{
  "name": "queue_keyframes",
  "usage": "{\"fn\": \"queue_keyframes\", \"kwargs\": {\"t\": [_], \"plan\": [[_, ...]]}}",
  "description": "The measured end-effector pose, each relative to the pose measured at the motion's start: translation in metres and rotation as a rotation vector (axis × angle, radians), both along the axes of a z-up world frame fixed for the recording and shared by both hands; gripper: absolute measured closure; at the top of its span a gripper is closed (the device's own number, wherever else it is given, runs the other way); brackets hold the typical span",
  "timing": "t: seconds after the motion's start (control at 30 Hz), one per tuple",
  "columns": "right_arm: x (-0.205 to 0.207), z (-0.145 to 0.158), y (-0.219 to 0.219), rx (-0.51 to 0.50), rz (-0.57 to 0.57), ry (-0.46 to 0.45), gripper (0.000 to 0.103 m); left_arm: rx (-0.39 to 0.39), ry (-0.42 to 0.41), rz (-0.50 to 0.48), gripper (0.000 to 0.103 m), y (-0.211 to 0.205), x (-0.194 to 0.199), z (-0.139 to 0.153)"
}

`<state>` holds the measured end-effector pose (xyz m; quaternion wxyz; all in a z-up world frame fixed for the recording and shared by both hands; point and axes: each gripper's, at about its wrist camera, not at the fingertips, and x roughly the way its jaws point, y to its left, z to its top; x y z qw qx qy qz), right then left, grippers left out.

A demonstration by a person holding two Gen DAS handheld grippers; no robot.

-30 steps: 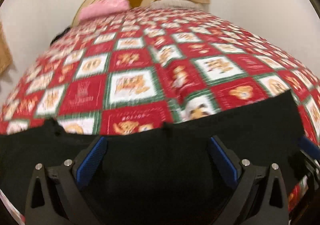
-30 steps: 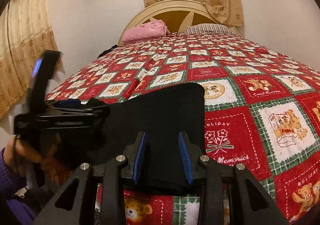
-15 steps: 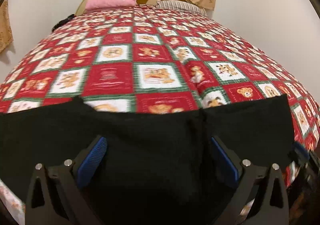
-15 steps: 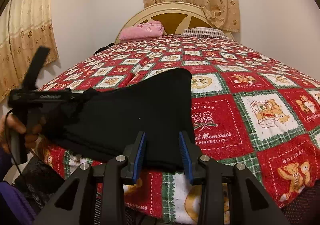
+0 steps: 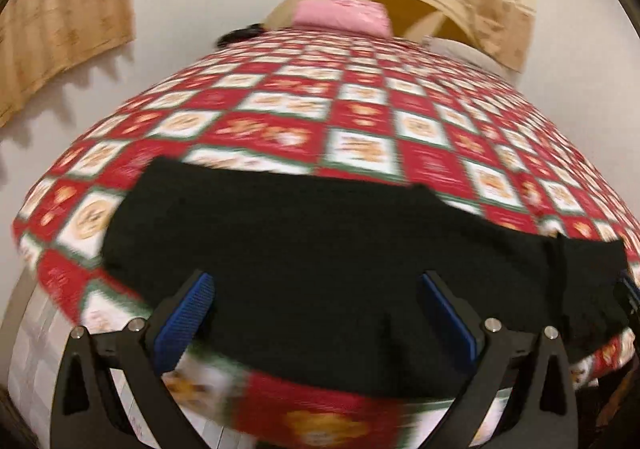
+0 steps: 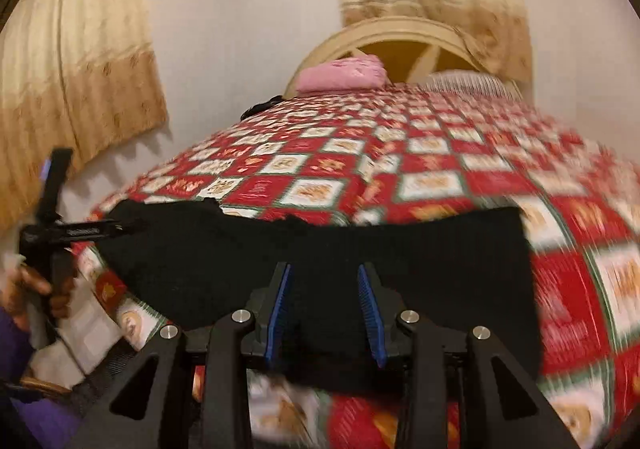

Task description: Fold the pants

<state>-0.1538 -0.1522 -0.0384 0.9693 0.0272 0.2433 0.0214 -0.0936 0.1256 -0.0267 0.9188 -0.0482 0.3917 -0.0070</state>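
Your left gripper (image 5: 316, 313): jaws wide apart, nothing between the pads, above the black pants (image 5: 320, 249) | your right gripper (image 6: 324, 313): part-closed, cannot tell if clamping the pants' near edge | pants spread flat across the quilt (image 5: 360, 121) at the bed's foot.

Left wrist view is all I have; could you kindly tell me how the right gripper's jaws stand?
Observer: The right gripper has its jaws partly apart, and the black pants fill the gap. I cannot tell whether the pads press on them.
Operator: Thank you. How does the pants' right end lie?
Observer: It lies spread on the quilt, with a fairly straight edge.
Operator: And what holds the left gripper?
Observer: A hand in a purple sleeve grips the handle of the left gripper, off the bed's left corner.
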Motion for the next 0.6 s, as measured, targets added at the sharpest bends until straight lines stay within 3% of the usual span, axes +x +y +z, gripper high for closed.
{"fn": "queue_keyframes", "kwargs": {"t": [0.13,0.33,0.43,0.53,0.6], "plan": [[0.045,0.002,0.015,0.058,0.028,0.016,0.067,0.003,-0.004,0.113,0.0,0.042,-0.005,-0.002],[0.1,-0.038,0.038,0.13,0.063,0.168,0.064,-0.028,-0.011,0.208,0.0,0.082,-0.012,-0.012],[0.097,-0.038,0.049,0.085,0.076,0.133,0.05,-0.004,-0.003,0.257,0.0,0.098,-0.011,-0.019],[0.09,-0.029,0.055,0.063,0.072,0.094,0.05,-0.04,-0.014,0.292,0.0,0.114,-0.013,-0.021],[0.079,-0.019,0.061,0.072,0.083,0.041,0.05,-0.107,-0.016,0.306,0.0,0.123,-0.01,-0.025]]}}
